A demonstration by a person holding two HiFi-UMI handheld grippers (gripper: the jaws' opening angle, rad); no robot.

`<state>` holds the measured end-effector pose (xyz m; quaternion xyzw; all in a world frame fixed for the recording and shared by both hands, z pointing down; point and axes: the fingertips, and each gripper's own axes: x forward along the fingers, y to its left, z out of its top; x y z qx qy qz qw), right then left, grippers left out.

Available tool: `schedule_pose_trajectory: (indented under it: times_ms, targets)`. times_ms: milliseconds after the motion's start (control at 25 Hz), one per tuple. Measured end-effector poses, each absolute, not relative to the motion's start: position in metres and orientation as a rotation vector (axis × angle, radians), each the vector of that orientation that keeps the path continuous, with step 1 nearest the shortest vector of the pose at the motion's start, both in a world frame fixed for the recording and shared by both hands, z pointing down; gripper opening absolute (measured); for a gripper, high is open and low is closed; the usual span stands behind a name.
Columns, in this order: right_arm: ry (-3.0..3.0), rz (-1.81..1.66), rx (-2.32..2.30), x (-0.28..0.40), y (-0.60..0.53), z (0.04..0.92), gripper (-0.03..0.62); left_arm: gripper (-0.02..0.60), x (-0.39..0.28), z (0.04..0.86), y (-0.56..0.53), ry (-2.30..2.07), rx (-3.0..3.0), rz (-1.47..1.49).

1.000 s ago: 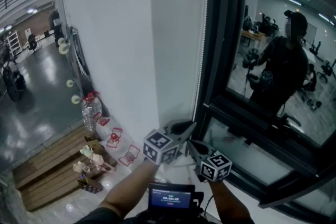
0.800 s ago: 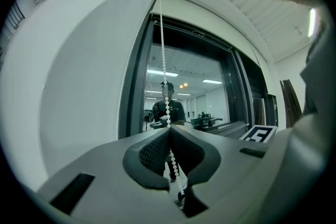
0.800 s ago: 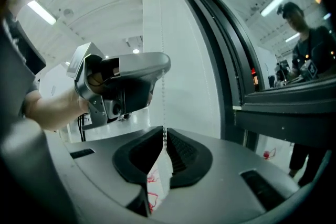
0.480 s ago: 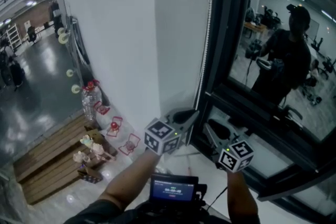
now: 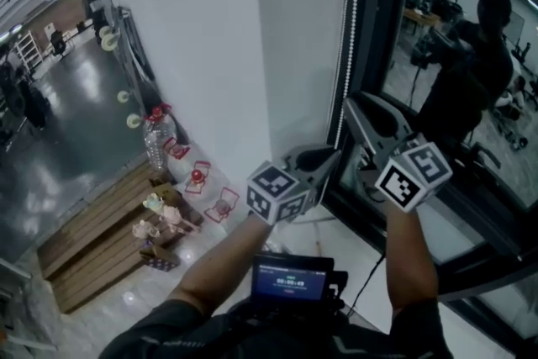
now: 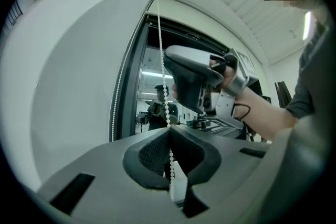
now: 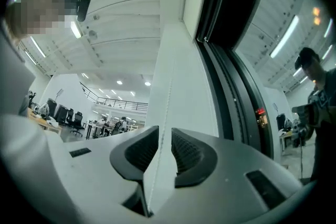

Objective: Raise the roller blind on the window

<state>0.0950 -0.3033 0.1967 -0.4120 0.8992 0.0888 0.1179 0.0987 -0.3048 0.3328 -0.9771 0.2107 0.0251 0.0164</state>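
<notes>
A white bead chain hangs down the edge of the dark window frame. My left gripper is level and shut on the chain, which runs up out of its closed jaws. A second strand hangs free beside the frame. My right gripper is higher on the chain and tilted upward. Its jaws have just been opening, and the thin chain passes through the gap without being pressed. The right gripper also shows in the left gripper view. No blind fabric is visible.
A white wall stands left of the window. On the floor below are a plastic bottle, small red stands and a wooden pallet. A screen device sits at my chest. The dark glass reflects a person.
My right gripper has climbed from beside the left gripper to well above it, along the chain, and its jaws have opened. The left gripper has kept its hold and place.
</notes>
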Motion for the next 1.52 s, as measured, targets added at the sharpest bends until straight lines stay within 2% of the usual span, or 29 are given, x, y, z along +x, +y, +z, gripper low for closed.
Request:
schedule_pose_trajectory:
  times_ms: [80,120,240,720,1400,1480,1520]
  targets:
    - [2.621,0.263,-1.177,0.088,-0.309,0.186,0.089,0.0,0.1,0.332,-0.302,0.647,-3.039,0.077]
    - [2.623,0.255,-1.161,0.085,-0.311,0.184,0.048,0.0,0.1,0.333,-0.302,0.646,-3.04,0.075]
    - [2.63,0.235,-1.147,0.082,-0.315,0.185,0.015,0.0,0.102,0.334,-0.3,0.646,-3.046,0.08]
    - [2.611,0.193,-1.139,0.088,-0.316,0.188,0.009,0.0,0.108,0.339,-0.302,0.638,-3.039,0.068]
    - [2.623,0.097,-1.204,0.096,-0.328,0.24,0.008,-0.002,0.104,0.379,-0.307,0.655,-3.127,0.002]
    - [2.614,0.086,-1.208,0.098,-0.33,0.24,0.008,0.009,0.09,0.38,-0.315,0.726,-3.142,0.004]
    - [2.612,0.081,-1.21,0.1,-0.332,0.241,0.008,0.046,0.082,0.379,-0.32,0.761,-3.143,0.012]
